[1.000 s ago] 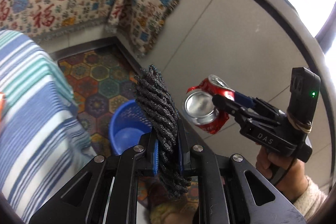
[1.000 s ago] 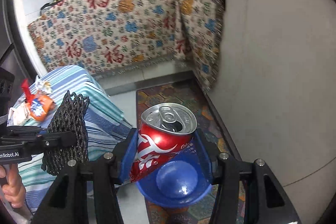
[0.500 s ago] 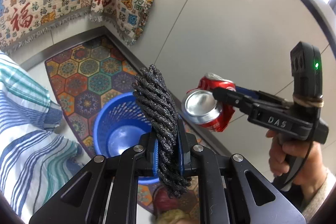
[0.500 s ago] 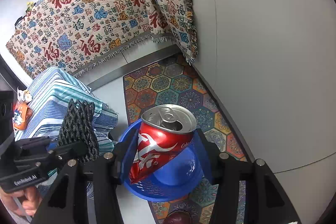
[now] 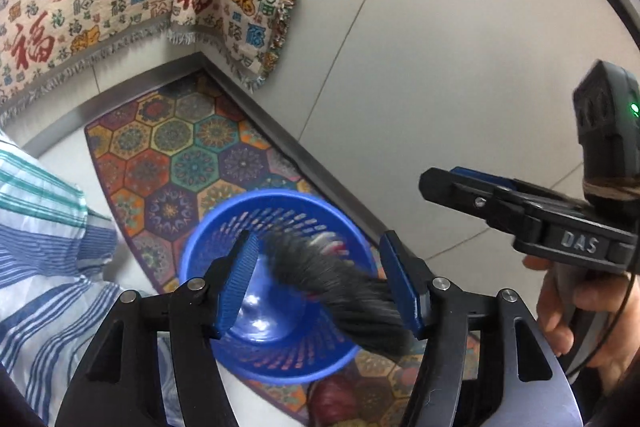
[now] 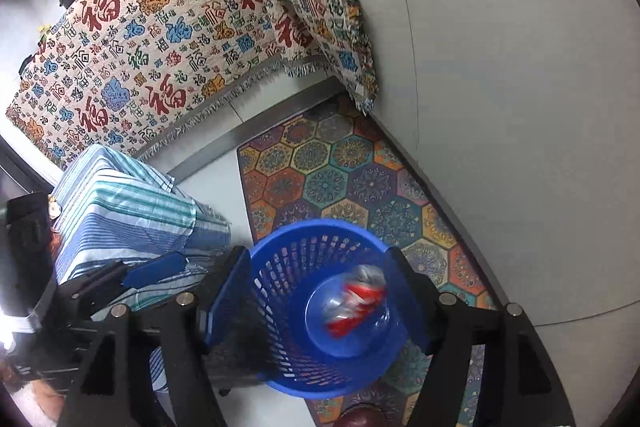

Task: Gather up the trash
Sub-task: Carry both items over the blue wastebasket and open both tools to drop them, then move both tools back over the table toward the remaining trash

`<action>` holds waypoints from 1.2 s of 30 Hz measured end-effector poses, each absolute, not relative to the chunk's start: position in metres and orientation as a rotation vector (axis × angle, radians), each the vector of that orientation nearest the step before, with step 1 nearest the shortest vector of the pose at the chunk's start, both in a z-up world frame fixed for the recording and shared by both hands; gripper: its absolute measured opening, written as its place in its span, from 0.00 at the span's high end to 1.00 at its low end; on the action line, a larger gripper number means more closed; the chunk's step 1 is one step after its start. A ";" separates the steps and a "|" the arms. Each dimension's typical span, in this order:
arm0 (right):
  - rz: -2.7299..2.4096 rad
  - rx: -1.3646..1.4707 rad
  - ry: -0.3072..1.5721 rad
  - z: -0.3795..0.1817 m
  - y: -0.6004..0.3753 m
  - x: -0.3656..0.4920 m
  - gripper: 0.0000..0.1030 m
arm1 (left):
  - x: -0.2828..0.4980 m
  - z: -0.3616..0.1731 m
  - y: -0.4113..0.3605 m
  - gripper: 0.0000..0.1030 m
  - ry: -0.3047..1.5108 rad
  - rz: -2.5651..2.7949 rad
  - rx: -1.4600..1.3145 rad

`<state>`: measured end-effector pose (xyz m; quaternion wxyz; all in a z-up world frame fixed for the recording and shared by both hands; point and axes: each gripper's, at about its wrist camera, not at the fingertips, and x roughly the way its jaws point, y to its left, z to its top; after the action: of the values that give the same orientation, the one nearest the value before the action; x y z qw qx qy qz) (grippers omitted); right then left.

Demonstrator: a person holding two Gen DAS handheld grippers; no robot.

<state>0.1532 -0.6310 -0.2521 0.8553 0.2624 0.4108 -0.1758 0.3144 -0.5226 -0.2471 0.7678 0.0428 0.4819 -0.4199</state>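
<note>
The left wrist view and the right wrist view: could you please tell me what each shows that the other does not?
Only the left wrist view shows the dark rope bundle blurred between the open left tool and the hand holding the other tool. Only the right wrist view shows the red can blurred over the bin. Both show the blue bin and the patterned mat.

can [image 6: 356, 301] in basket [image 6: 280, 247], basket on rug [image 6: 320, 167]

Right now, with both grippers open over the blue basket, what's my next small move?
Probably lift both clear. The left gripper has just opened, the dark mesh wad blurred between its pads; the right gripper too, the red can down in the blue basket.
</note>
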 end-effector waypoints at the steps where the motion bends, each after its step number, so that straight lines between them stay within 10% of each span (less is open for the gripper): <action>1: -0.372 0.550 0.856 -0.250 -0.631 0.153 0.32 | 0.316 -0.247 -0.522 0.36 1.043 -0.912 0.082; 16: -0.424 0.330 0.651 -0.175 -0.593 0.143 0.32 | 0.292 -0.192 -0.458 0.22 0.944 -0.845 -0.011; 36: 0.097 0.020 0.717 -0.168 -0.324 0.221 0.32 | 0.252 -0.185 -0.127 0.13 0.939 -0.339 0.044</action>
<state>0.2209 -0.3238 -0.1684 0.9352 0.0098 0.3509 0.0476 0.2523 -0.1272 -0.1854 0.8777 0.0211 0.4503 -0.1625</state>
